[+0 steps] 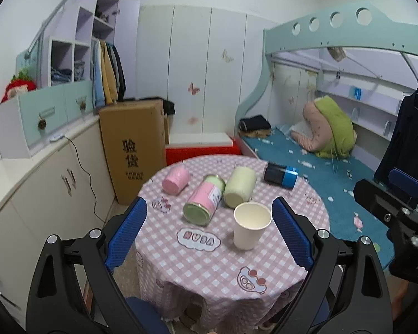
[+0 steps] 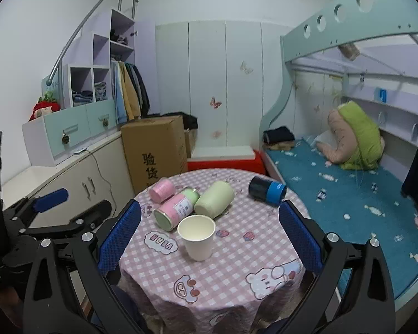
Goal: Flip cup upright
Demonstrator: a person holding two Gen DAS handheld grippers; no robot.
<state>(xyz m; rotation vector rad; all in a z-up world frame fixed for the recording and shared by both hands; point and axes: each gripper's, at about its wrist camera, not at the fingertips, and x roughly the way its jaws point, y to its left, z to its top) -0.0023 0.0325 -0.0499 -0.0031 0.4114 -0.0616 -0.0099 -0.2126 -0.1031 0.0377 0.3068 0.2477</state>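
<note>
A white paper cup (image 1: pixel 250 225) stands upright, mouth up, on the round table with a pink checked cloth (image 1: pixel 209 272); it also shows in the right wrist view (image 2: pixel 197 236). My left gripper (image 1: pixel 209 231) is open and empty, held back from the table's near edge, with the cup between its fingers' lines of sight but well ahead of them. My right gripper (image 2: pixel 209 236) is open and empty too, likewise short of the cup. Each gripper shows at the edge of the other's view.
Behind the cup lie a pink-and-green can (image 1: pixel 204 199), a pale green cup (image 1: pixel 239 186), a pink cup (image 1: pixel 176 179) and a dark blue cylinder (image 1: pixel 281 174). A cardboard box (image 1: pixel 133 150) stands left of the table; a bed (image 1: pixel 334 178) is on the right.
</note>
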